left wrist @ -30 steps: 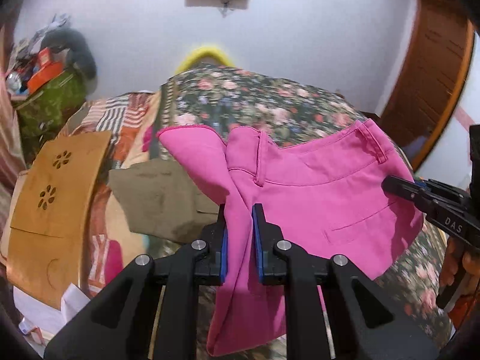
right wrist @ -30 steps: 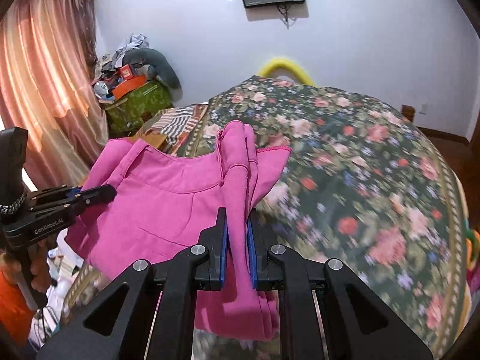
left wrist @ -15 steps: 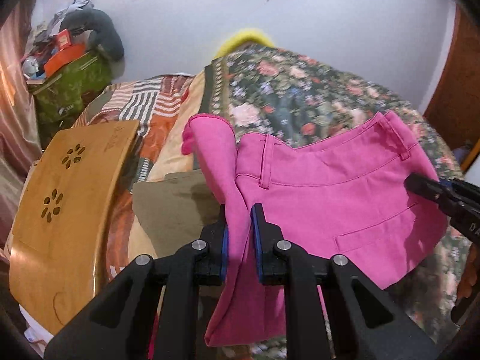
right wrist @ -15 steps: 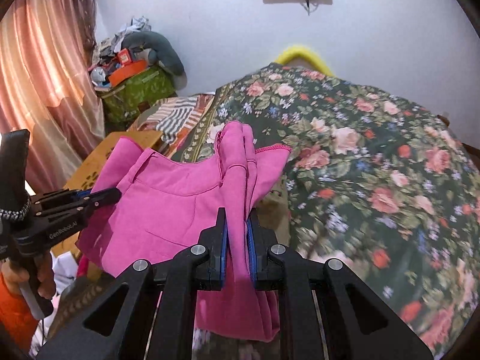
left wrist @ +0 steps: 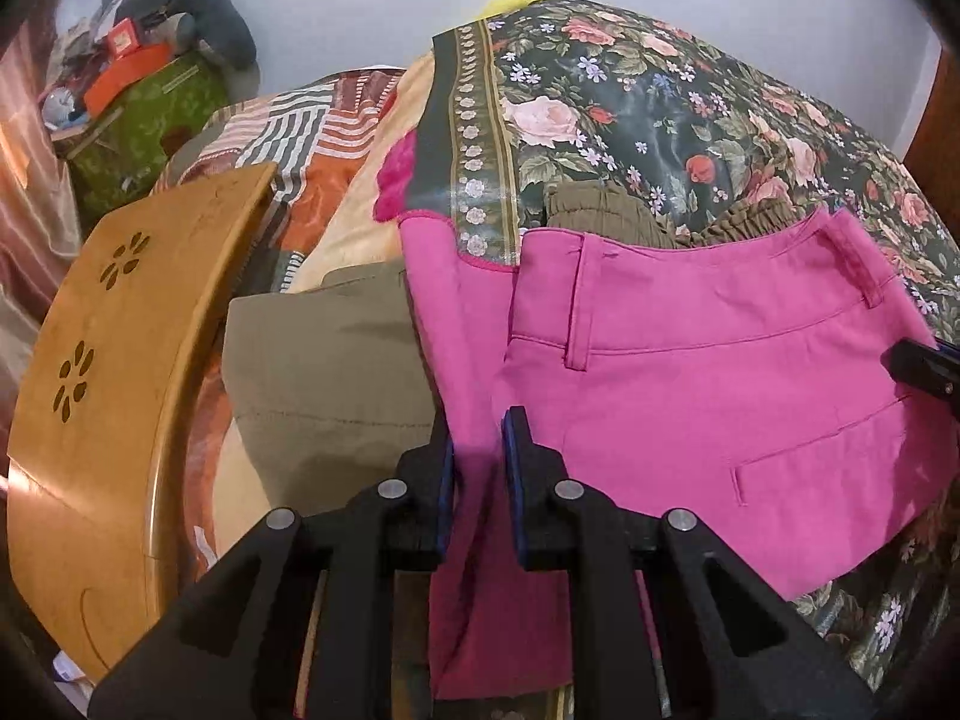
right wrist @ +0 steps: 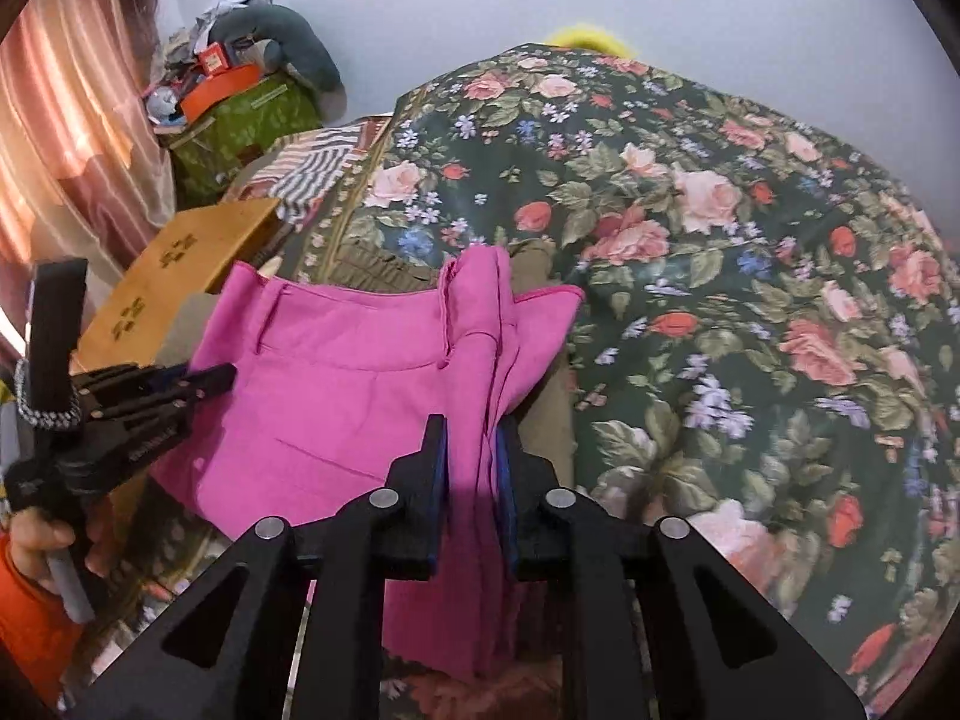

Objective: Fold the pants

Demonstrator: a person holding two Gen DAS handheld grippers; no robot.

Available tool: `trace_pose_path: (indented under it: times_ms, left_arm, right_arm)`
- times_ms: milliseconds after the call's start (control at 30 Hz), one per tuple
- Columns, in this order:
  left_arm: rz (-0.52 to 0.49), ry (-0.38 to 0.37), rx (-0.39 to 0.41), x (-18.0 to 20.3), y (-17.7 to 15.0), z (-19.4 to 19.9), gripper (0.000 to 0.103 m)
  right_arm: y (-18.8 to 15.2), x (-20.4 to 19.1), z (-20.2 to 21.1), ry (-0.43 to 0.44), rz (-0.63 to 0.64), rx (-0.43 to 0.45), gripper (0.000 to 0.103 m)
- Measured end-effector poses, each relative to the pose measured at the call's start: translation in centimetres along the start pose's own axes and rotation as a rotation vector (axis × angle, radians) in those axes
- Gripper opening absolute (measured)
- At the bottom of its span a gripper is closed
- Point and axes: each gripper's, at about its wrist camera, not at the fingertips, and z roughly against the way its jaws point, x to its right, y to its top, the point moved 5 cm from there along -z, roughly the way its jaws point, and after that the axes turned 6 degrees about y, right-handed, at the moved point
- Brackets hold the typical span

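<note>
Left gripper [left wrist: 478,450] jaws nearly together, pinching a bunched fold of the pink pants [left wrist: 708,396], pants stretched over the floral bedspread [left wrist: 660,108] near its left edge above olive trousers [left wrist: 324,360], right gripper [right wrist: 471,450] jaws clamped on the opposite bunched end.

Soft, even indoor light. Warm daylight glows through the curtain [right wrist: 72,138] at left. Fisheye bending and dark vignette crowd the corners; the floral bedspread [right wrist: 750,276] blurs slightly.
</note>
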Motion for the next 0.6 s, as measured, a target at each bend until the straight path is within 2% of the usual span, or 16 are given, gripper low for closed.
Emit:
trace_pose_path:
  times_ms: [67, 200, 333, 400, 600]
  left_arm:
    - [-0.006, 0.009, -0.008, -0.1, -0.2, 0.5, 0.018]
    - [-0.039, -0.031, -0.015, 0.3, -0.7, 2.8, 0.018]
    - [-0.062, -0.036, 0.017, 0.5, -1.2, 7.1, 0.018]
    - [-0.07, -0.033, 0.043, 0.6, -1.4, 9.8, 0.018]
    - [-0.055, -0.07, 0.203, 0.8, -1.2, 20.7, 0.018]
  right_arm:
    - [-0.1, 0.3, 0.5, -0.033, 0.0, -0.008, 0.023]
    - [-1.1, 0.7, 3.1, -0.03, -0.064, 0.007, 0.036]
    - [-1.7, 0.2, 6.5, -0.04, -0.067, 0.048, 0.036]
    - [-1.6, -0.3, 8.7, -0.042, -0.065, 0.076, 0.036]
    - [-0.5, -3.6, 18.4, -0.052, 0.003, 0.24, 0.036]
